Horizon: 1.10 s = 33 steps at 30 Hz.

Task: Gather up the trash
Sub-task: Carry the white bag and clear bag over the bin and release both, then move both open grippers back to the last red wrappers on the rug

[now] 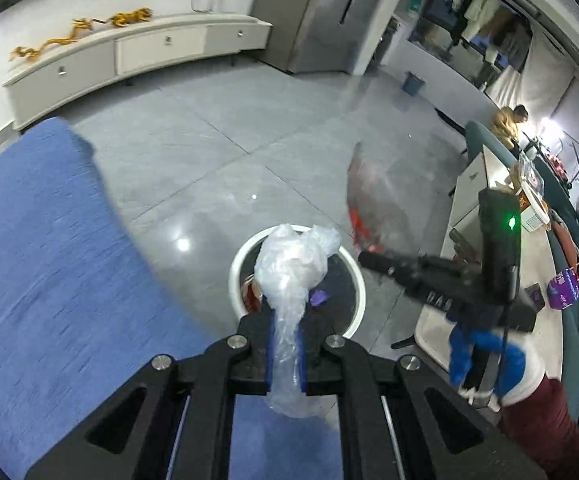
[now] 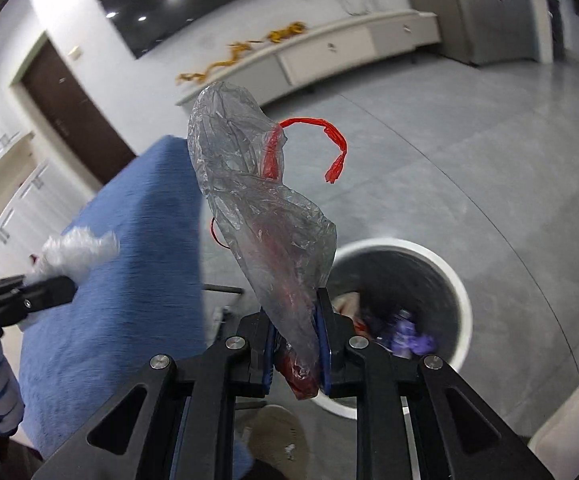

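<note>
Trash is held in both tools above a round white-rimmed waste bin (image 1: 359,280) that stands on the grey tiled floor (image 1: 209,140). The left hand-held gripper (image 1: 285,344) has its blue pads squeezed narrow on a crumpled clear plastic bag (image 1: 289,264), which sticks up and forward over the bin's rim. The right hand-held gripper (image 2: 297,352) clamps a grey translucent plastic bag (image 2: 249,184) with a red drawstring (image 2: 329,140) curling out of its top (something dark red shows bunched between the pads); this bag rises tilted to the left of the bin's opening. Inside the bin lie purple (image 2: 409,336) and reddish scraps, blurred. A blue fabric-covered surface (image 1: 29,260) lies just left of the bin. In the left wrist view the right tool appears at the right, carried by a blue-gloved hand (image 1: 485,352). A cream sideboard (image 1: 129,56) with yellow dragon figures (image 1: 129,18) runs along the far wall.
</note>
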{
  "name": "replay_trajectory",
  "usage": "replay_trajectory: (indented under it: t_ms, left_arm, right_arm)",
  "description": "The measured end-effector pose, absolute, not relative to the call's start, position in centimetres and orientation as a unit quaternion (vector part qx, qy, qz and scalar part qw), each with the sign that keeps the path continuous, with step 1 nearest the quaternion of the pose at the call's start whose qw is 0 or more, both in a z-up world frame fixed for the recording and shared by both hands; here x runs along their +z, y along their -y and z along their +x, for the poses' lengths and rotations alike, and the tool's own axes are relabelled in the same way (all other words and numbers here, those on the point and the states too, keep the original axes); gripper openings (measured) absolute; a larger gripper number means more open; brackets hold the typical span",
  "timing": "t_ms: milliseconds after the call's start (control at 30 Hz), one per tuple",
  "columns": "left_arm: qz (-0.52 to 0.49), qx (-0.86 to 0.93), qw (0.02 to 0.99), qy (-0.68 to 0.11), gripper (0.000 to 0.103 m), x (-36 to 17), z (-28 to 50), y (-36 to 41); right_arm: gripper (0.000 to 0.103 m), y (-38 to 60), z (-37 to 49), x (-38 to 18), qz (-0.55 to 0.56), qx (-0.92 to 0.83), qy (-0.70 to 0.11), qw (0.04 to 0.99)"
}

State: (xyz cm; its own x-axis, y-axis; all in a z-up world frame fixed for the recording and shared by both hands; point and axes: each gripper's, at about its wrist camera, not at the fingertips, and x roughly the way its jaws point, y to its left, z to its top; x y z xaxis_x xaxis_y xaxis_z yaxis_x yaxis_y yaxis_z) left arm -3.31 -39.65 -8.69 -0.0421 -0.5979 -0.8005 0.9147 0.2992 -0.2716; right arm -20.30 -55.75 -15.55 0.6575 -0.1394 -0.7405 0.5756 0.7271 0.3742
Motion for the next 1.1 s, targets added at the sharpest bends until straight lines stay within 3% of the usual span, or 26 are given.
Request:
replay_trajectory:
  t_ms: [133,233,300,367,533,733,1100]
  left_arm:
    - [0.183,-0.568,0.657,-0.461,0.011,-10.7,-3.5,44.4]
    - [0.178,-0.571,0.643,-0.479,0.014,-12.2,-3.3,47.4]
    - [0.177,-0.571,0.635,-0.49,0.021,-13.3,-3.3,49.0]
    - [0.172,-0.568,0.631,-0.499,0.04,-14.0,-3.4,50.2]
    - [0.171,-0.566,0.638,-0.493,0.042,-14.2,-3.9,50.3]
    - [0.172,-0.56,0.685,-0.434,0.042,-11.3,-4.5,46.7]
    - [0.178,-0.53,0.756,-0.34,0.043,-4.9,-4.1,35.1]
  right_arm:
    - [0.022,57.9,-19.9,-17.5,0.322,-0.227,-0.364,0.844]
    - [0.046,59.0,-19.0,-18.9,0.333,-0.243,-0.369,0.833]
    - [0.053,60.2,-20.4,-20.0,0.338,-0.251,-0.369,0.829]
    - [0.056,60.8,-20.5,-20.8,0.345,-0.257,-0.37,0.823]
    - [0.057,60.8,-21.6,-21.5,0.347,-0.27,-0.377,0.815]
    - [0.057,60.3,-22.9,-20.3,0.342,-0.277,-0.365,0.82]
    - [0.059,54.2,-23.2,-12.1,0.288,-0.255,-0.323,0.865]
